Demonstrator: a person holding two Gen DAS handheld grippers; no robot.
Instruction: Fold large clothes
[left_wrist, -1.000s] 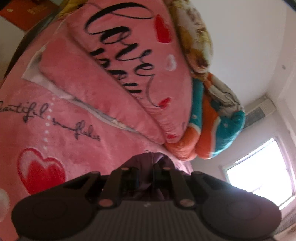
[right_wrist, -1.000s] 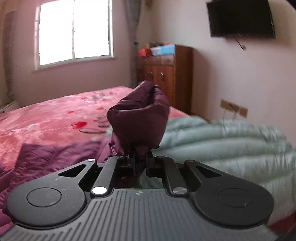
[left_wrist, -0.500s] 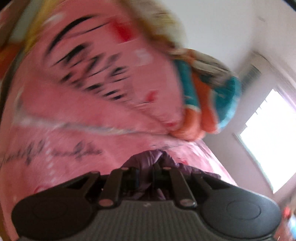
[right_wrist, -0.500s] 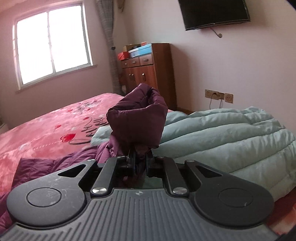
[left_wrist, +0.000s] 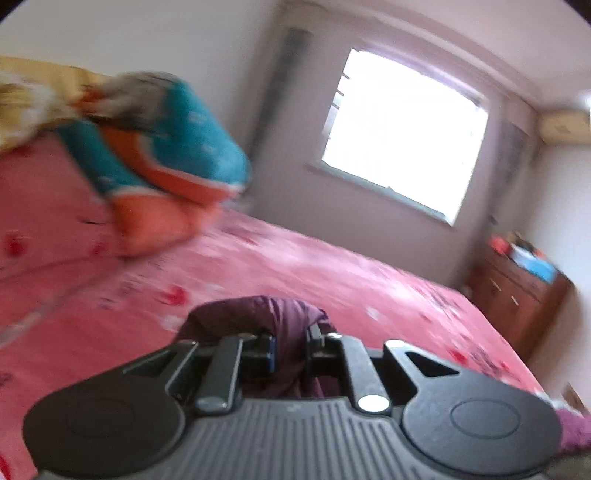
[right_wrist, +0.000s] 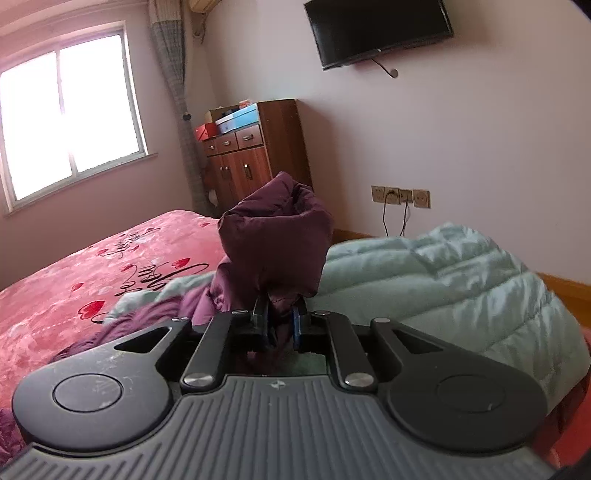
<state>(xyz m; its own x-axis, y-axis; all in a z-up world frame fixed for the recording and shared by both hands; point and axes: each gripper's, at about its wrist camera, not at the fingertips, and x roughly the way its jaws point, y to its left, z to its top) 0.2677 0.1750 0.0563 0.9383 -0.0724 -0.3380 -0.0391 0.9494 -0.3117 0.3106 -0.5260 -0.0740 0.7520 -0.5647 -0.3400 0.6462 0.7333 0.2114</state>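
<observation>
— Purple, padded and quilted: that is the jacket (right_wrist: 275, 236) I have hold of. A bunched fold of it stands upright in my right gripper (right_wrist: 281, 325), pinched between the blue pads, though those jaws have just been easing apart a little with the cloth between them.

— And the other end?

— My left gripper (left_wrist: 290, 349) is clamped on another purple fold, which humps up just past the fingertips. That view is blurred, so I can't make out seams. The rest of the jacket trails down onto the bed (right_wrist: 74, 266).

— What's around it?

— Pink bedspread with red hearts and black script underneath. A pale green puffer coat (right_wrist: 443, 273) lies right behind the raised fold, touching it. Through the left camera a teal and orange blanket (left_wrist: 159, 166) sits piled further up the bed. A wooden cabinet (right_wrist: 255, 162) stands by the wall beyond.
</observation>
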